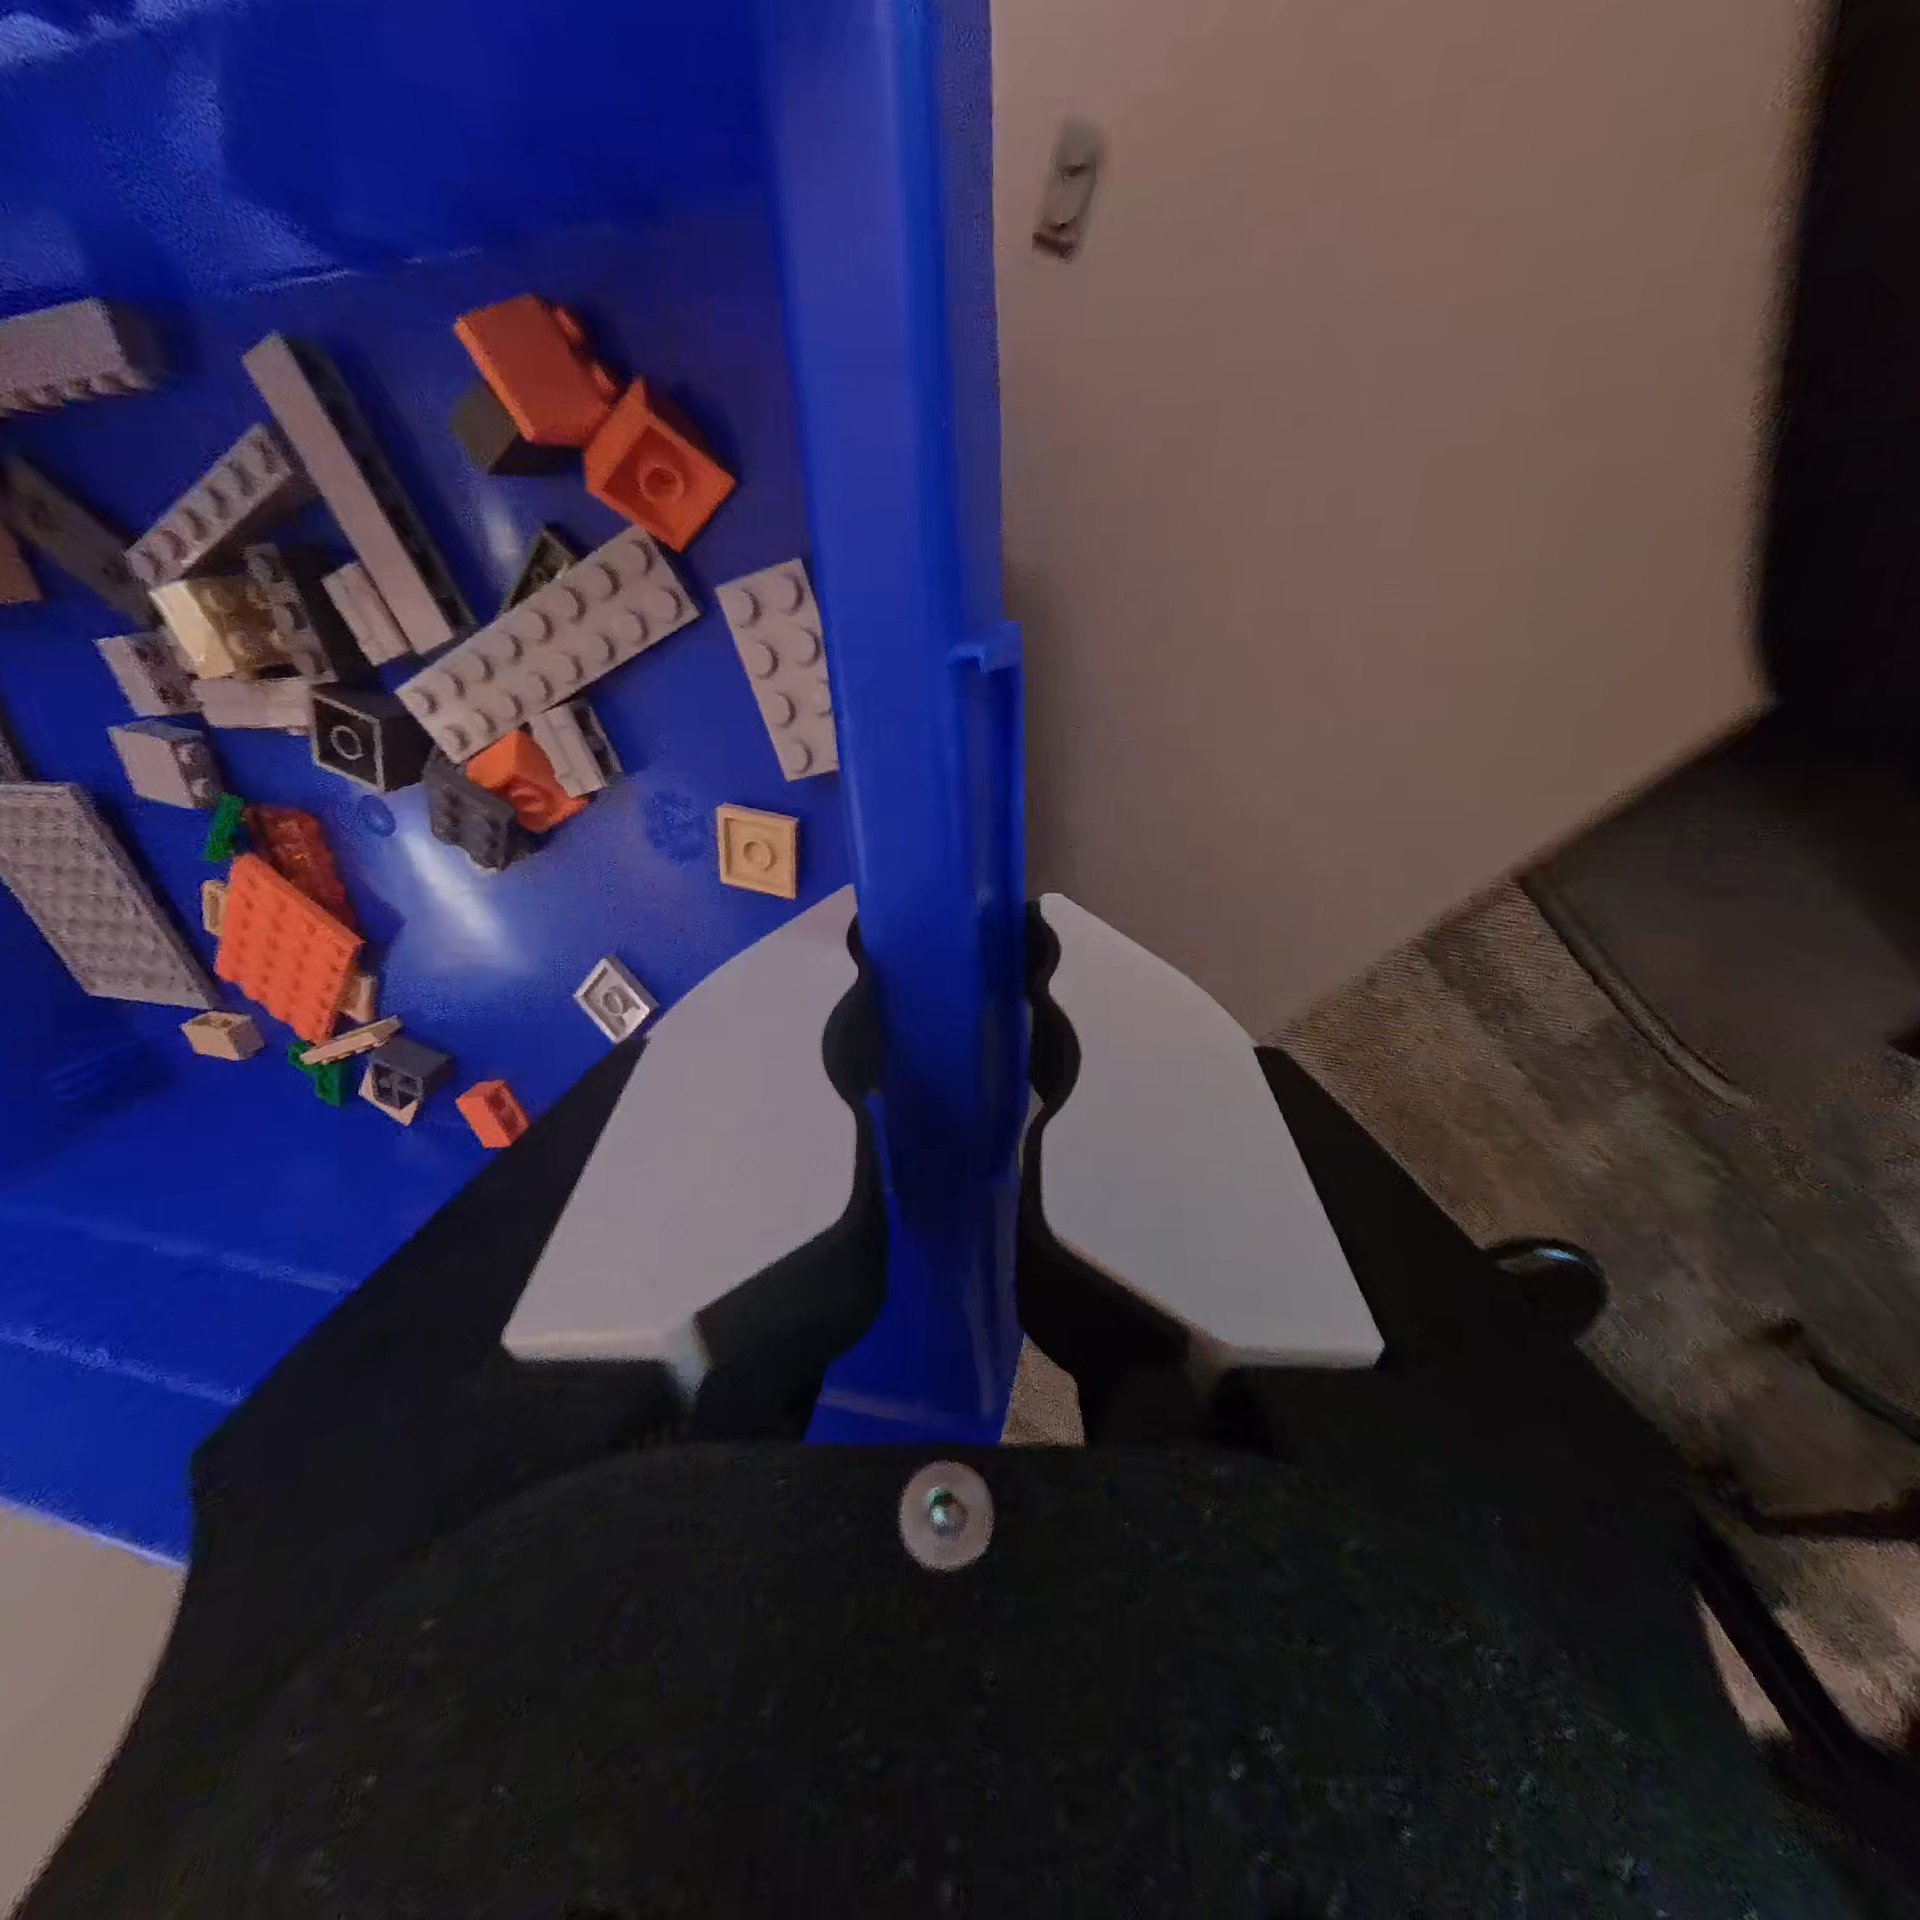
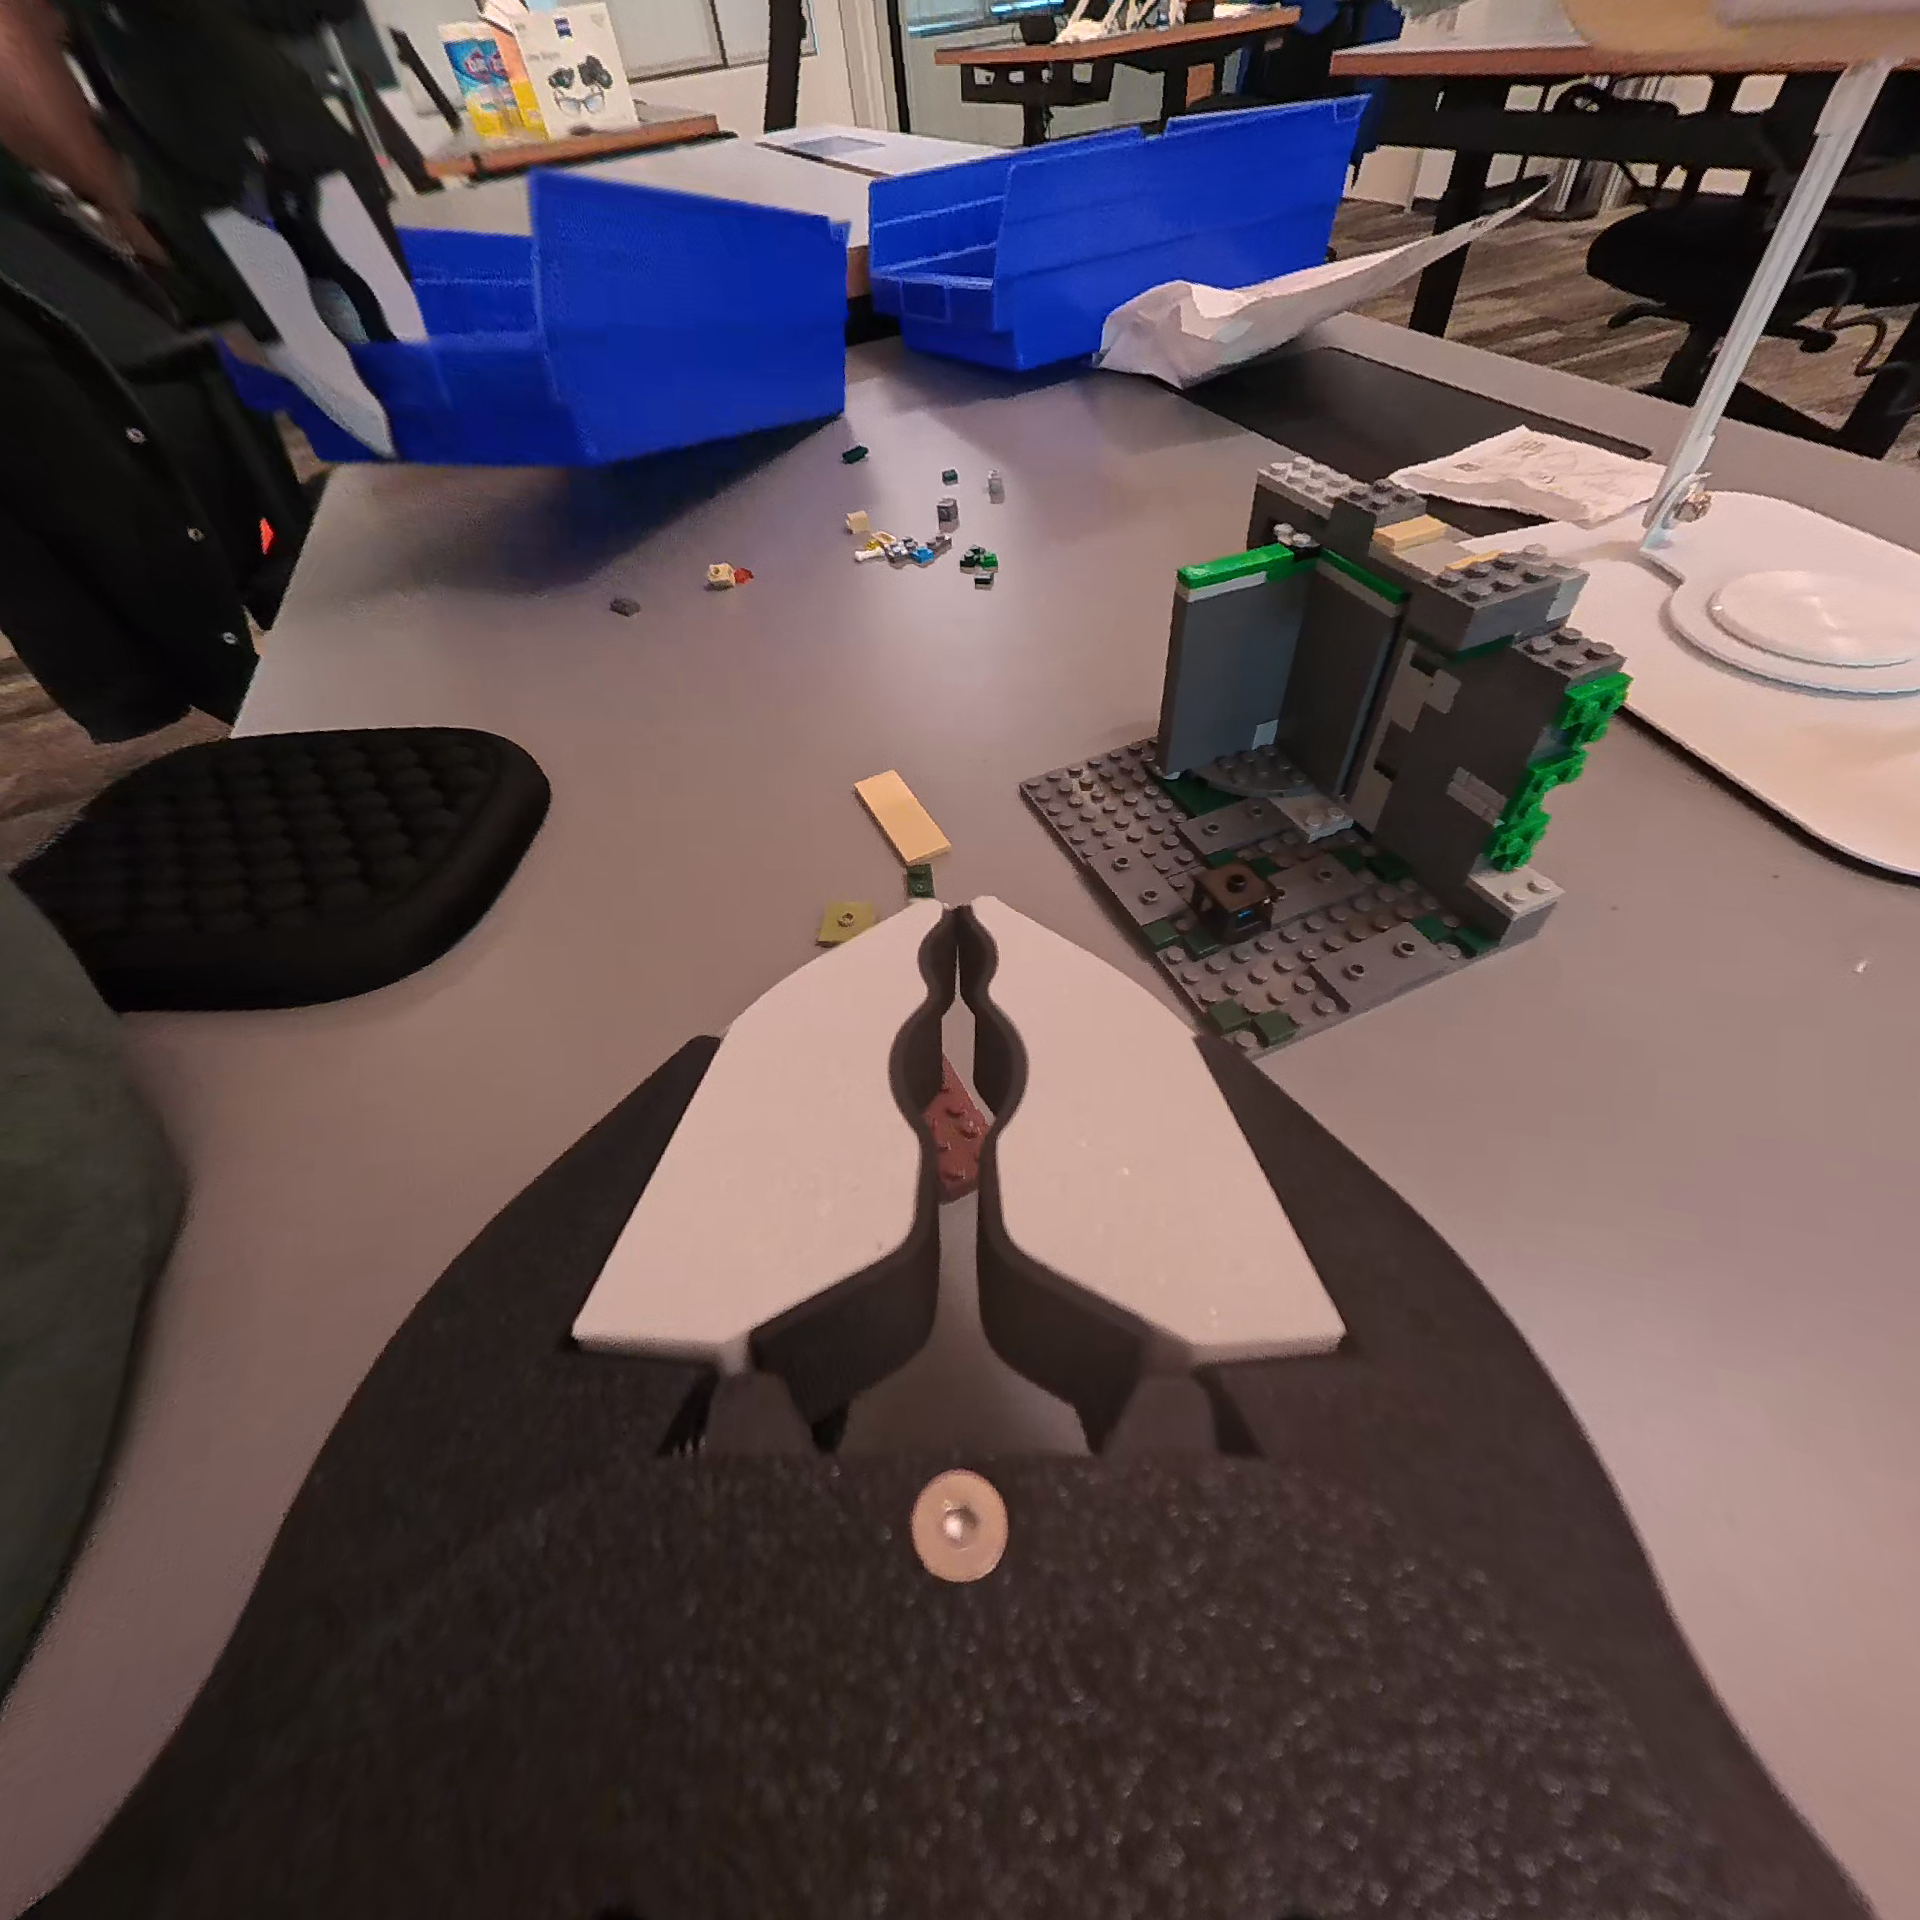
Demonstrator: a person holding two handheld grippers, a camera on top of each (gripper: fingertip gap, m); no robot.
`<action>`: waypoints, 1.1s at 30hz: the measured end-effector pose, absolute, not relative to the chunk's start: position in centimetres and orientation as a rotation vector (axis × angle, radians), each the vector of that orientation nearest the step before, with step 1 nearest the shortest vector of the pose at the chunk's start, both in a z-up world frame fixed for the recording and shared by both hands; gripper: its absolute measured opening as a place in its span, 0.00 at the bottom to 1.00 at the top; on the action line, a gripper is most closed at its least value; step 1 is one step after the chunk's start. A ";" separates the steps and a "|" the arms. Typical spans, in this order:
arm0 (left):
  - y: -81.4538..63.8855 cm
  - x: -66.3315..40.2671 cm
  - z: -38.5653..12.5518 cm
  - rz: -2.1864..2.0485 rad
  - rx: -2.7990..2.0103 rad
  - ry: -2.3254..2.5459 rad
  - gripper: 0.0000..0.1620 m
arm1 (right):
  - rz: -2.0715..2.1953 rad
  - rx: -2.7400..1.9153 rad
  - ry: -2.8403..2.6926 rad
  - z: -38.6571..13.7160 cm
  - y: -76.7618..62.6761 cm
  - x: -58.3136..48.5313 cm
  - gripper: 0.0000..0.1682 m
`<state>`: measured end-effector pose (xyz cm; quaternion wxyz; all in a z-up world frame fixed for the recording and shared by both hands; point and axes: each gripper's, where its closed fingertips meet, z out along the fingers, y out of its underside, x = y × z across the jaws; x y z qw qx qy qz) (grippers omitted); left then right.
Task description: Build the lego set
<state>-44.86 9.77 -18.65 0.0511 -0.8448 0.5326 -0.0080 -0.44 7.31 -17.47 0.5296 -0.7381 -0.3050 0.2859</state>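
My left gripper (image 1: 945,914) is shut on the side wall of a blue bin (image 1: 894,520) and holds it tilted. Inside lie several loose grey plates (image 1: 551,644) and orange bricks (image 1: 655,468). The right wrist view shows this bin (image 2: 686,322) raised off the table at the far left. My right gripper (image 2: 956,914) is shut just above the table. A brown plate (image 2: 951,1132) shows through the gap behind its tips, apparently lying on the table. The partly built grey and green lego model (image 2: 1382,727) stands on its baseplate (image 2: 1101,821) to the right.
A tan tile (image 2: 902,818) and an olive plate (image 2: 847,922) lie just ahead of my right gripper. Small pieces (image 2: 914,540) are scattered farther back. A second blue bin (image 2: 1112,229), crumpled paper (image 2: 1247,312), a black pad (image 2: 281,862) and a white lamp base (image 2: 1808,623) ring the table. Tip to tip, the grippers are about 45 centimetres apart.
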 end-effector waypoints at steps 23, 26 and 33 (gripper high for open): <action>8.8 -44.8 -19.5 -0.061 -2.440 1.763 0.16 | 0.698 -1.754 -0.745 -17.5 6.7 -0.7 0.00; 8.8 -44.2 -21.2 0.000 -2.410 1.759 0.16 | 0.702 -1.756 -0.742 -17.5 6.8 -0.7 0.00; 9.1 -43.9 -20.8 -0.111 -2.423 1.675 0.21 | 0.709 -1.763 -0.746 -17.7 6.8 -0.9 0.00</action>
